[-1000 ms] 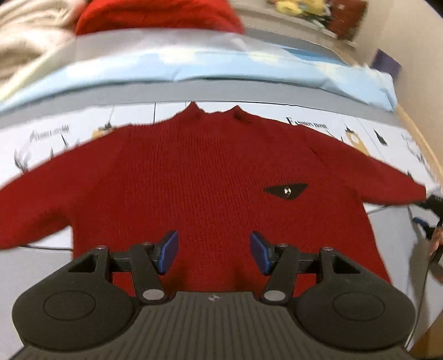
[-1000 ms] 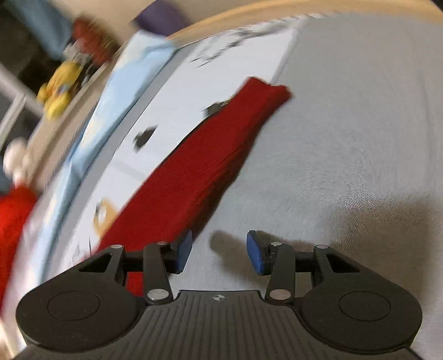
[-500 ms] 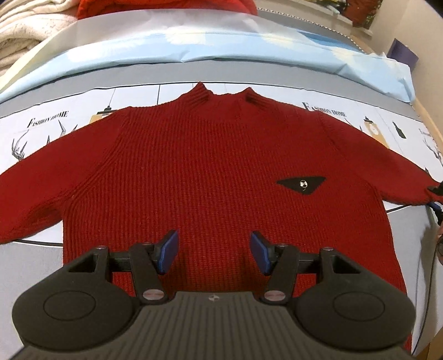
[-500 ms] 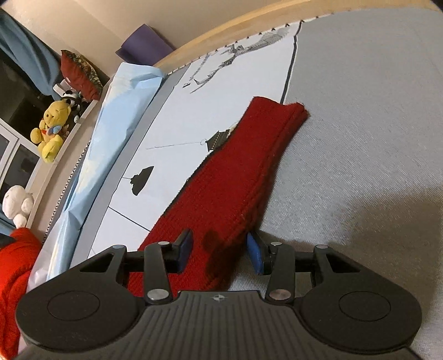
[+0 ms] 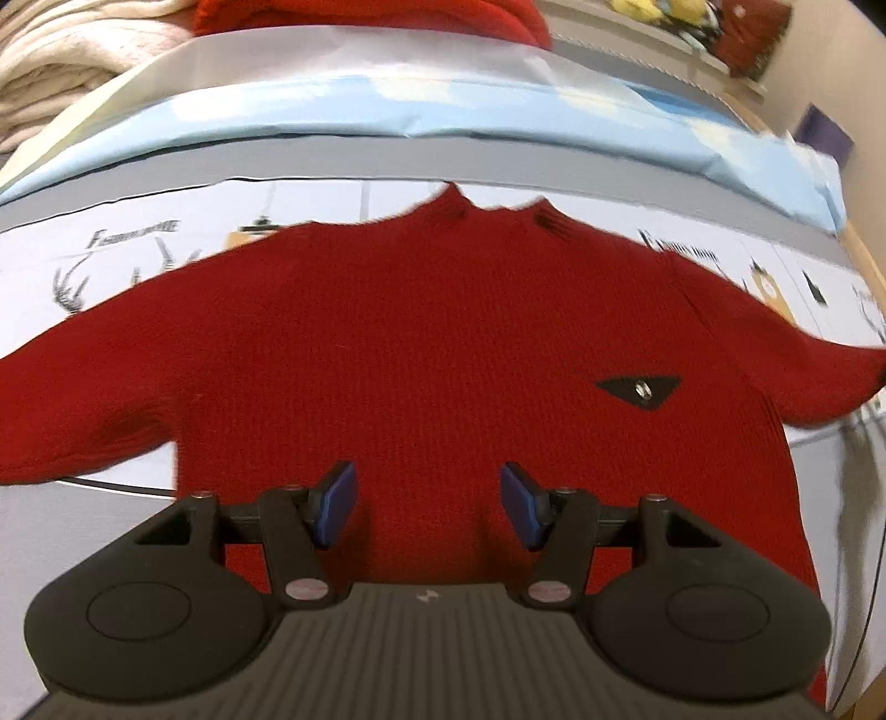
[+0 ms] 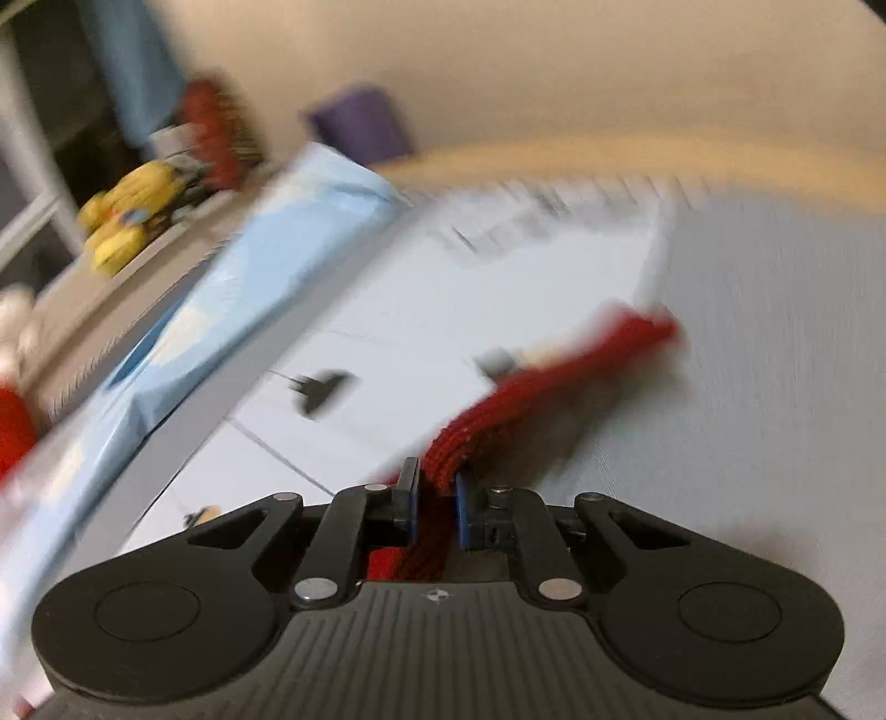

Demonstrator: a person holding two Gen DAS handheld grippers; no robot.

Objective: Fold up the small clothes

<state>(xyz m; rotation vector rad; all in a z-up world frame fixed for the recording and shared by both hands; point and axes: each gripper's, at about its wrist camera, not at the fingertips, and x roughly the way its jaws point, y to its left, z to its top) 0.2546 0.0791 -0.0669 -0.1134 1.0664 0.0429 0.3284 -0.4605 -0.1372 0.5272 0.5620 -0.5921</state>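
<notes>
The small dark-red knitted sweater (image 5: 421, 354) lies face up and spread flat on the pale printed bedsheet (image 5: 183, 238), collar away from the camera, both sleeves reaching outward. A black triangular chest patch (image 5: 638, 390) sits on the sweater's right-hand side in the left wrist view.

The right gripper (image 6: 434, 507) has its blue-padded jaws closed tight on the red ribbed sleeve (image 6: 515, 399), partway along it, with the cuff end hanging free beyond; the blur suggests it is moving. The left gripper (image 5: 426, 501) hovers over the sweater's lower body with its jaws wide apart, holding nothing.

The step in hand looks like the first sleeve fold. To do it well, the sleeve should be carried in a low arc across the sweater's chest so the knit does not stretch or drag the body askew, and laid straight with the cuff flat. The free gripper could press down on the body near the shoulder to anchor it. The thick knit will probably spring back, so letting go only once it rests flat seems wise.

No container is visible. Beyond the sweater's collar runs a light blue folded cover (image 5: 443, 105), and past that a cream knitted blanket (image 5: 61, 72) and another red garment (image 5: 354, 16) are piled.
</notes>
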